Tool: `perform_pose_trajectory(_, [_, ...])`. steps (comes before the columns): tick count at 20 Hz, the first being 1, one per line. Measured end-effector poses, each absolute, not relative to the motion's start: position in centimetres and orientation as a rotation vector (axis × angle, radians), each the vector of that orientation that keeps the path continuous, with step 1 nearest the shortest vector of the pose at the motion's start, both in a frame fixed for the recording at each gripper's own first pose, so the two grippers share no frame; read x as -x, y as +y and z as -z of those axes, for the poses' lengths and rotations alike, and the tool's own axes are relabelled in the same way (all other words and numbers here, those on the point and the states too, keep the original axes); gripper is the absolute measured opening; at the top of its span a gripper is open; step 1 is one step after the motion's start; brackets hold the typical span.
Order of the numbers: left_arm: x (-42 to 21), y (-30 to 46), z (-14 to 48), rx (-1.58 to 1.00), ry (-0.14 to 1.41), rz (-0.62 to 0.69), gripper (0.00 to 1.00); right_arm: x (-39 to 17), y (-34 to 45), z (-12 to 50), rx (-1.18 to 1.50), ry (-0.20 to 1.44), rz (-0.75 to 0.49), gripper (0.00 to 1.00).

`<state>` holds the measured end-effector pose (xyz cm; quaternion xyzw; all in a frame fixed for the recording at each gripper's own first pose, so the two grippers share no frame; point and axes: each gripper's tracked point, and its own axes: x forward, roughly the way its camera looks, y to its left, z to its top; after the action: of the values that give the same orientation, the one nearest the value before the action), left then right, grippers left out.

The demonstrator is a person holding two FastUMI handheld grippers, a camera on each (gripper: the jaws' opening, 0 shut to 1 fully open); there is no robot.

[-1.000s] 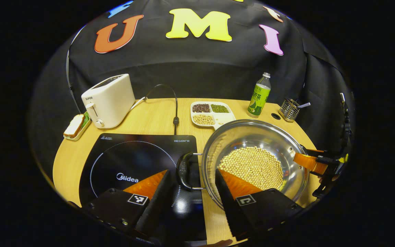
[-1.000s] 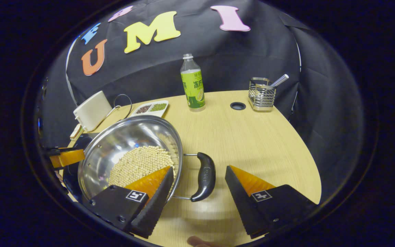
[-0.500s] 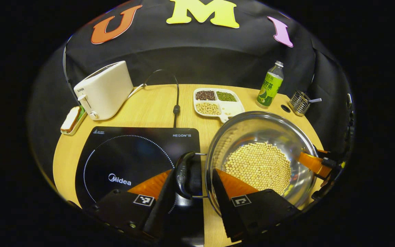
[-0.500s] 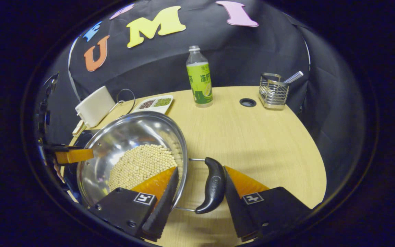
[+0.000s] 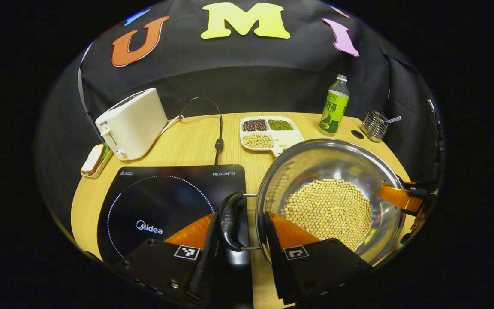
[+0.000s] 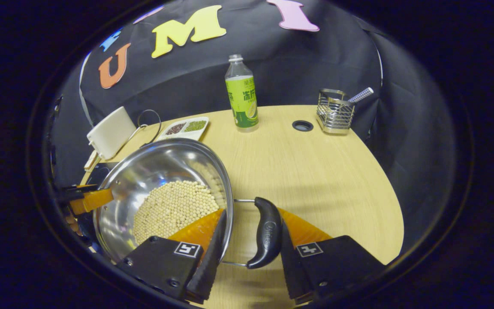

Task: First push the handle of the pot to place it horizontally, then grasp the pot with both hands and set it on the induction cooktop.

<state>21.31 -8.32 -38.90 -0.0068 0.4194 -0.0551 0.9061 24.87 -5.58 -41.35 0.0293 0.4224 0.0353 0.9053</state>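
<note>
Over the last second both sets of jaws have narrowed around the pot's (image 5: 328,193) two side handles; the left gripper (image 5: 240,240) straddles the near handle (image 5: 228,221), and the right gripper (image 6: 250,244) brackets the other handle (image 6: 265,231), one finger touching it, full pinch uncertain. The pot rests on the tabletop (image 6: 315,171) beside the cooktop (image 5: 165,201), so lifting looks next. The left gripper view shows the cooktop whole; the right gripper view, bare tabletop.

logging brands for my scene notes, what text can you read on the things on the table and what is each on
"Midea": on the induction cooktop, near its front.
"HEGON III": at the cooktop's far right corner.
"SUPOR": on the side of the toaster.
Label on the bottle: too small to read.
Mark on the pot handle: too blurred to read.
</note>
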Motion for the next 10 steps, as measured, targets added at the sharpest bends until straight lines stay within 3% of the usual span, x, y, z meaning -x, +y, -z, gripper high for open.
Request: perform_pose_trajectory(10, [-16.7, -9.6, 35.0, 0.052, 0.795, 0.153, 0.56, -19.2, -7.4, 36.0, -0.079, 0.829, -0.015, 0.64])
